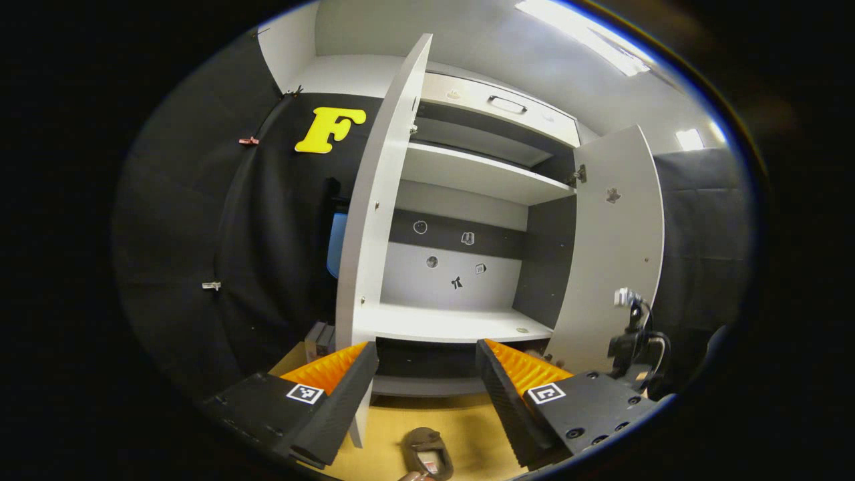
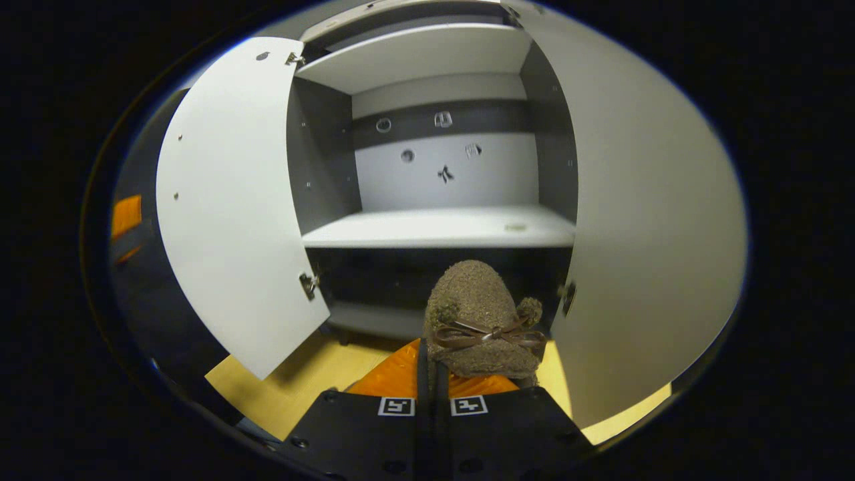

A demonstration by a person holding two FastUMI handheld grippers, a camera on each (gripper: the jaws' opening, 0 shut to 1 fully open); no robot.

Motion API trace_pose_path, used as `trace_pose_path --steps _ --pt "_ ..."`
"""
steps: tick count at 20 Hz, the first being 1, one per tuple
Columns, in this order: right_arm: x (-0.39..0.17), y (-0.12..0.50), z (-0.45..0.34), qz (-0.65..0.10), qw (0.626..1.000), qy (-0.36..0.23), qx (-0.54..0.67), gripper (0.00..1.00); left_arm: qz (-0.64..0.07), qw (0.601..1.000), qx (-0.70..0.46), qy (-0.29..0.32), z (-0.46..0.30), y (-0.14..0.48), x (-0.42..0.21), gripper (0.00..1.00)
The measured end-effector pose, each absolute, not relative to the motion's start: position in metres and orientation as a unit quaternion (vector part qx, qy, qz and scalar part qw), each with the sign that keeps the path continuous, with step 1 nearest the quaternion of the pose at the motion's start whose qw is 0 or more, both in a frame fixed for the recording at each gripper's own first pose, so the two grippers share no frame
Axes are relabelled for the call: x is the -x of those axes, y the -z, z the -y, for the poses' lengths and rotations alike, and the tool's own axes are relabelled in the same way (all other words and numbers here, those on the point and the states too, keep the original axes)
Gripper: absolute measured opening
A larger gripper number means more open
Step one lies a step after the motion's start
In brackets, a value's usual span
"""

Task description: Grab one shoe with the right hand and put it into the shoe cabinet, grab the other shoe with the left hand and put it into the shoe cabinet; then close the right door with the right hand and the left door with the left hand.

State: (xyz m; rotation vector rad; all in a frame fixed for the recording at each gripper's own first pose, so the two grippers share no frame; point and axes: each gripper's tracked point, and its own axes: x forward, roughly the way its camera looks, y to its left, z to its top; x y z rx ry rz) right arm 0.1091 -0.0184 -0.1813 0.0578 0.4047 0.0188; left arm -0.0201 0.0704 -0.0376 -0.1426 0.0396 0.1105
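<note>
Right claw [image 2: 433,374] clamped on the fuzzy brown bow-tied slipper [image 2: 482,321], first step underway, needing a forward carry onto the white cabinet shelf [image 2: 437,230] ahead; left claw [image 1: 427,381] spread apart, idle.

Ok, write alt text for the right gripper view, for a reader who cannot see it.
The right gripper holds a fuzzy brown slipper with a ribbon bow between its closed fingers, toe pointing toward an open white shoe cabinet. Both cabinet doors stand open, with the white left door and the white right door framing bare shelves, above a yellow wooden floor.
</note>
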Motion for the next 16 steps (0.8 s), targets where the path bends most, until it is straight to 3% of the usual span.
trace_pose_path --steps 7,16 --pt "-0.241 0.073 0.043 -0.113 0.994 0.010 -0.002 0.05 -0.039 0.995 0.082 -0.038 -0.052 0.058 0.026 0.94" --pt "-0.399 0.124 0.064 -0.181 0.982 0.052 -0.015 0.04 -0.055 0.994 0.079 -0.054 -0.061 0.066 0.024 0.95"
